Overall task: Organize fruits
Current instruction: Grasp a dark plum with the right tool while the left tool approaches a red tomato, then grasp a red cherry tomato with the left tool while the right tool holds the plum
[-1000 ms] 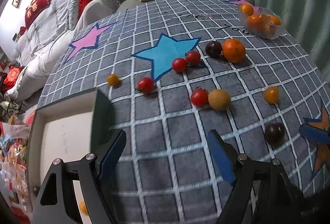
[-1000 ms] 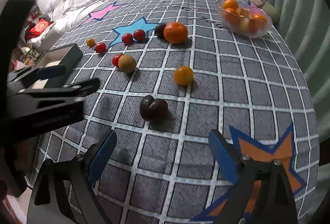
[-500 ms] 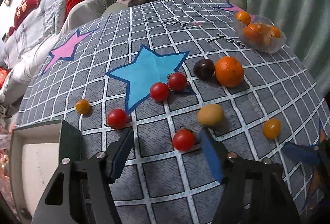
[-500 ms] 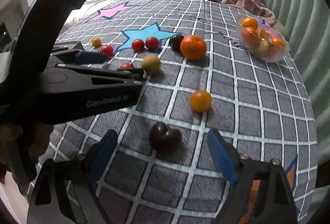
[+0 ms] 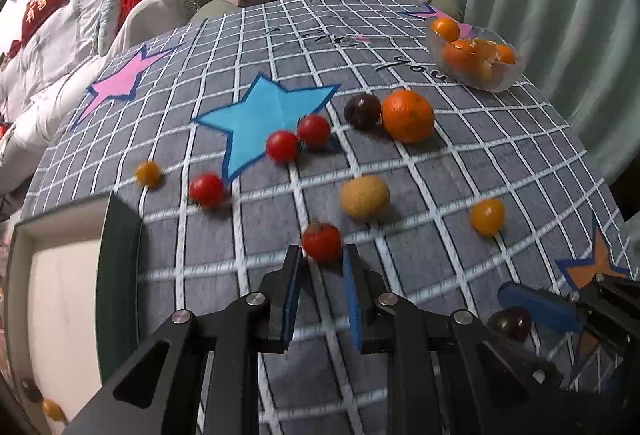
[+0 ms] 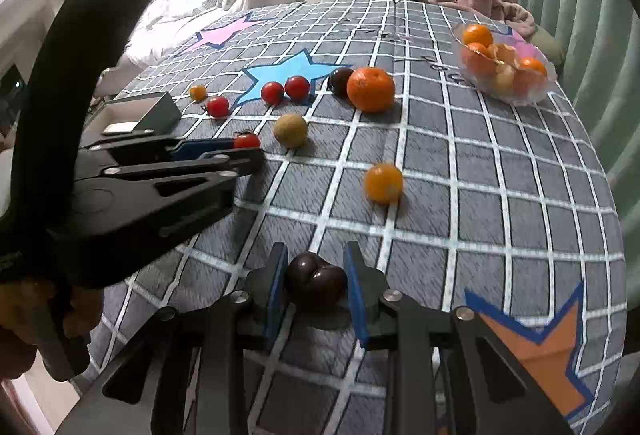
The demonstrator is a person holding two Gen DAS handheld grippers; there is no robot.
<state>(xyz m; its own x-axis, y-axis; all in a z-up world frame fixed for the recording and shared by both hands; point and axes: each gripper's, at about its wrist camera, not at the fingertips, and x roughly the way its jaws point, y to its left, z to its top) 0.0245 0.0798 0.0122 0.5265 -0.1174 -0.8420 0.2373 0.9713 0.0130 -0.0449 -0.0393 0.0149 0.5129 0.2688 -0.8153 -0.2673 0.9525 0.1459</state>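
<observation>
I had my left gripper (image 5: pixel 322 259) narrowed around a cherry tomato (image 5: pixel 321 241) and my right gripper (image 6: pixel 316 275) closed on a dark plum (image 6: pixel 315 282), both on the tablecloth (image 6: pixel 500 195). The glass bowl (image 6: pixel 520 97) held only oranges; most fruit remained scattered.

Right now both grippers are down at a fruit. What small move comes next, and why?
Probably finish closing the right gripper on the dark plum before lifting. Its blue pads flank the plum closely on both sides, but firm contact isn't clear. The left gripper is equally narrowed around a red tomato at its fingertips, so it should likely squeeze too, then both lift.
</observation>
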